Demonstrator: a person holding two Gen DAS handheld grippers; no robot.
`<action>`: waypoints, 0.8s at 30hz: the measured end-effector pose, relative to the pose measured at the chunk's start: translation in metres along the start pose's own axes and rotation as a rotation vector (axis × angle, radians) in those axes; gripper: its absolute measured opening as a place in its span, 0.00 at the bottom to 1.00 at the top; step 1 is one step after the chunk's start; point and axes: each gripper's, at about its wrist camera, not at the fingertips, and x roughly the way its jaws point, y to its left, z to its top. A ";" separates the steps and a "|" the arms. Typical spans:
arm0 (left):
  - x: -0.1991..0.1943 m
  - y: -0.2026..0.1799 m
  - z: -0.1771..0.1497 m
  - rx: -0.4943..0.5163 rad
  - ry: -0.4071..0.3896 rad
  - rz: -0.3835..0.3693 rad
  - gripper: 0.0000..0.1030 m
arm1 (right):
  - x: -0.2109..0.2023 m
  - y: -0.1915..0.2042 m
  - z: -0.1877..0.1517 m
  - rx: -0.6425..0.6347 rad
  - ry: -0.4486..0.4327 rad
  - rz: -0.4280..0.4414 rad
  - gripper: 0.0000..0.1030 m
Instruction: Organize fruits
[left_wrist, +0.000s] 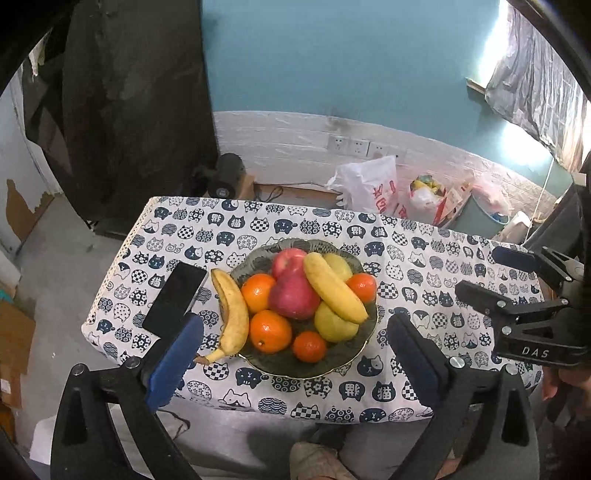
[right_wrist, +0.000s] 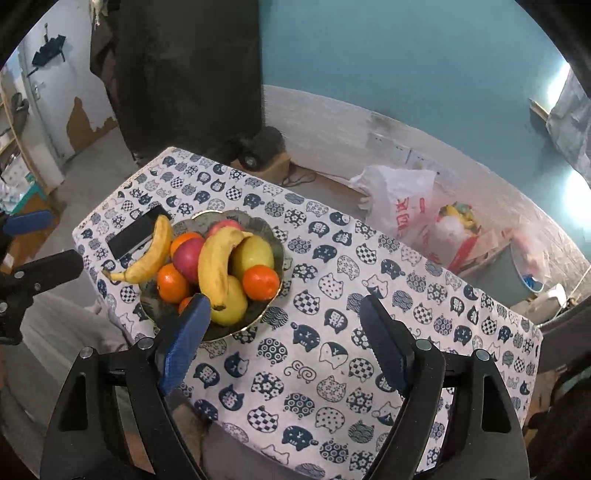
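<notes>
A dark scalloped bowl (left_wrist: 284, 363) (right_wrist: 275, 236) sits on the cat-print tablecloth. It holds two red apples (left_wrist: 293, 295), several oranges (left_wrist: 270, 331), yellow-green pears (left_wrist: 332, 325) and a banana (left_wrist: 334, 288) (right_wrist: 216, 266) lying on top. A second banana (left_wrist: 231, 314) (right_wrist: 149, 254) leans on the bowl's left rim, stem on the cloth. My left gripper (left_wrist: 295, 354) is open and empty, held above the near side of the bowl. My right gripper (right_wrist: 284, 328) is open and empty, above the cloth just right of the bowl; it also shows at the right of the left wrist view (left_wrist: 476, 275).
A black phone (left_wrist: 175, 299) (right_wrist: 135, 236) lies on the cloth left of the bowl, beside the loose banana. Plastic bags (left_wrist: 369, 188) and clutter stand on the floor behind the table. The table's near edge (left_wrist: 295, 417) is right below my grippers.
</notes>
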 end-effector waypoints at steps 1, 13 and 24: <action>0.000 -0.001 0.000 0.002 0.001 0.000 0.98 | 0.000 -0.001 0.000 0.003 0.001 0.002 0.79; 0.003 -0.011 0.003 0.017 -0.005 0.009 0.98 | 0.006 -0.006 -0.002 0.007 0.013 0.021 0.79; 0.005 -0.012 0.005 0.016 0.007 0.012 0.98 | 0.007 -0.007 -0.003 0.009 0.014 0.020 0.79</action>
